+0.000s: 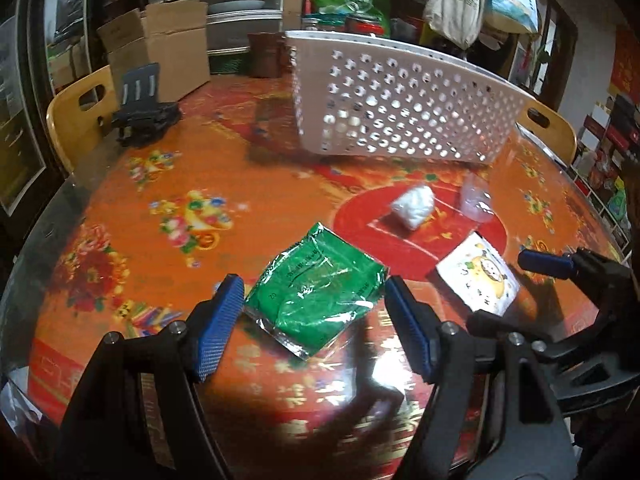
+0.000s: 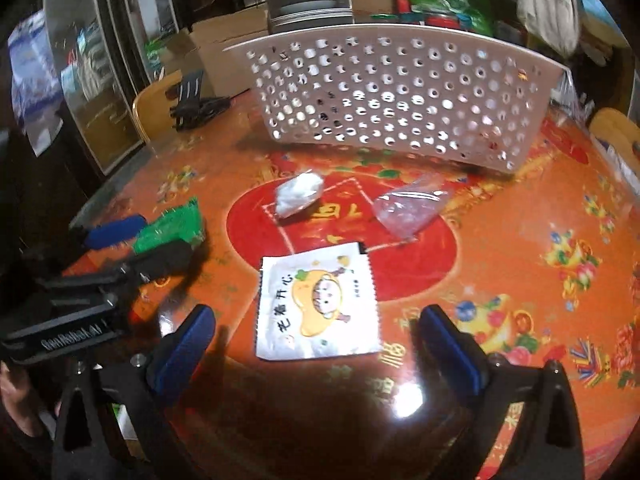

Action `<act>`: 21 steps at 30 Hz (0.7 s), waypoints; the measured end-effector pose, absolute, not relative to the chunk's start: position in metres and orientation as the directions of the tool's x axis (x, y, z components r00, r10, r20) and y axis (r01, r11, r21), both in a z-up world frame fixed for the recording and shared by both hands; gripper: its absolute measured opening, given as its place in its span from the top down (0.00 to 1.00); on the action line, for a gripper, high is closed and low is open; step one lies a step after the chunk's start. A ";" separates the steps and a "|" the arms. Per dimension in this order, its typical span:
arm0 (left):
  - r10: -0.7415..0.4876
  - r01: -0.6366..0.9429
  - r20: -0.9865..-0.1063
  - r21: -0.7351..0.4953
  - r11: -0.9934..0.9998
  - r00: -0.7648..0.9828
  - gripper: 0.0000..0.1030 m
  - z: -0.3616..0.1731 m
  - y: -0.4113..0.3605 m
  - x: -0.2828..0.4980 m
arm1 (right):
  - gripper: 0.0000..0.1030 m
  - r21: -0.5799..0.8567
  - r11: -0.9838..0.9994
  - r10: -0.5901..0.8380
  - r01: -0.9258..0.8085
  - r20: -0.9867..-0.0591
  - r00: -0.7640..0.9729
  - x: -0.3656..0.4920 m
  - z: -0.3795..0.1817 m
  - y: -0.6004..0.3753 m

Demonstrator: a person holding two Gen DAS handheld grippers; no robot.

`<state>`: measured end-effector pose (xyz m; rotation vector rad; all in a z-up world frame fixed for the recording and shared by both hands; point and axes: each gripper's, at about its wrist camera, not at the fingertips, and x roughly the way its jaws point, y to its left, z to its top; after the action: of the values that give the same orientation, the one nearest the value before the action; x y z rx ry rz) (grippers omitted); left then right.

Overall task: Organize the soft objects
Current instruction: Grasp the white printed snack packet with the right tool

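Observation:
A green foil packet (image 1: 316,292) lies on the table between the fingers of my open left gripper (image 1: 316,328), which straddles its near end. A white packet with a yellow cartoon (image 2: 318,306) lies just ahead of my open right gripper (image 2: 320,348); it also shows in the left wrist view (image 1: 478,276). A small white bundle (image 2: 299,193) and a clear plastic bag (image 2: 408,210) lie farther back. A white perforated basket (image 2: 384,100) stands behind them. In the right wrist view the left gripper (image 2: 132,244) sits over the green packet (image 2: 176,226).
The round table (image 1: 168,184) has a glossy orange-red floral cover. A black stand (image 1: 144,108) sits at its far left edge. Wooden chairs (image 1: 76,116) stand at both sides. Cardboard boxes (image 1: 160,40) and shelves of clutter lie behind.

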<state>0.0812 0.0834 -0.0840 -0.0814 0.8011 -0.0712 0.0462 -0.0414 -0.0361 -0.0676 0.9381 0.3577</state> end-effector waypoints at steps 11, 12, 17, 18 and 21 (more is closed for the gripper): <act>-0.114 0.014 -0.701 -0.148 0.989 0.704 0.31 -0.086 0.097 0.079 | 0.53 -0.001 0.938 0.212 -0.345 -0.787 0.579 0.039 -0.037 -0.030; -0.115 0.014 -0.700 -0.148 0.989 0.705 0.31 -0.087 0.097 0.079 | 0.57 0.001 0.938 0.216 -0.347 -0.785 0.581 0.039 -0.037 -0.031; -0.110 0.011 -0.700 -0.144 0.989 0.706 0.31 -0.087 0.094 0.080 | 0.75 0.034 0.937 0.244 -0.347 -0.774 0.584 0.036 -0.033 -0.040; -0.111 0.013 -0.700 -0.143 0.990 0.706 0.31 -0.086 0.092 0.080 | 0.79 0.039 0.937 0.249 -0.347 -0.772 0.585 0.035 -0.032 -0.042; -0.108 0.016 -0.698 -0.137 0.990 0.708 0.31 -0.085 0.088 0.081 | 0.86 0.062 0.935 0.271 -0.350 -0.761 0.590 0.033 -0.027 -0.047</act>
<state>0.0814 0.0875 -0.0848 -0.1236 0.7821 -0.0692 0.0331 -0.0472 -0.0273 -0.0976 0.8678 0.3621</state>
